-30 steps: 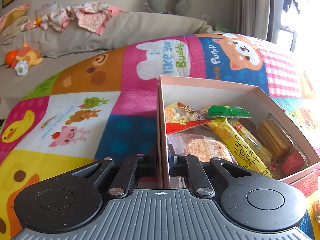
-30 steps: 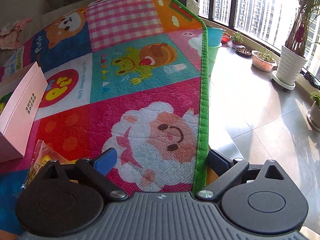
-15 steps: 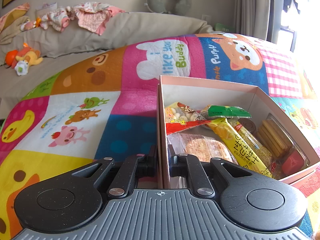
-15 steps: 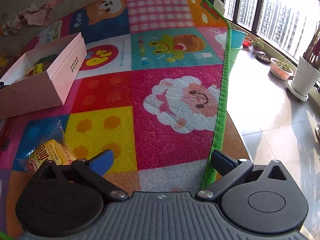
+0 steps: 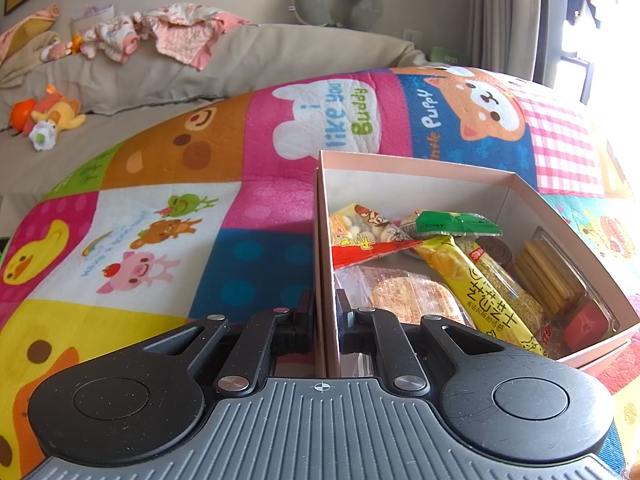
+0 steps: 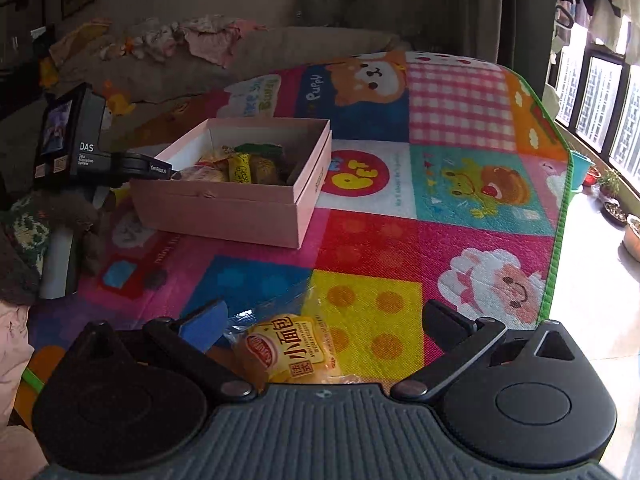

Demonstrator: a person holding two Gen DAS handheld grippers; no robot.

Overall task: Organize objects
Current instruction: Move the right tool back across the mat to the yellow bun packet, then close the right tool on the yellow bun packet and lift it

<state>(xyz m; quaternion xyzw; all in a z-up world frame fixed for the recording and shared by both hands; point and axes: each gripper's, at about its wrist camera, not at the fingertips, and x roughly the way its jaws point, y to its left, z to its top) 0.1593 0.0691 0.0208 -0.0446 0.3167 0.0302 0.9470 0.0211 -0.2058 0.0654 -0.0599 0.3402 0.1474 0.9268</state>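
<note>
The right claw (image 6: 320, 330) has swung round, spread wide over the bread packet (image 6: 290, 350) lying on the mat (image 6: 440, 240), while the left claw (image 5: 325, 316), clenched on the pink box (image 5: 440, 168) wall, steadies it for loading.

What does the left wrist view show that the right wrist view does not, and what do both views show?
Only the left wrist view shows the left gripper with its jaws shut on the near wall of the pink box, plus the biscuit sticks tray and the long yellow snack packet inside.

Only the right wrist view shows the right gripper, its jaws wide open around a small bread packet lying on the mat, and the potted plants by the window.

Both show the pink box, the cartoon play mat and the sofa with clothes.
</note>
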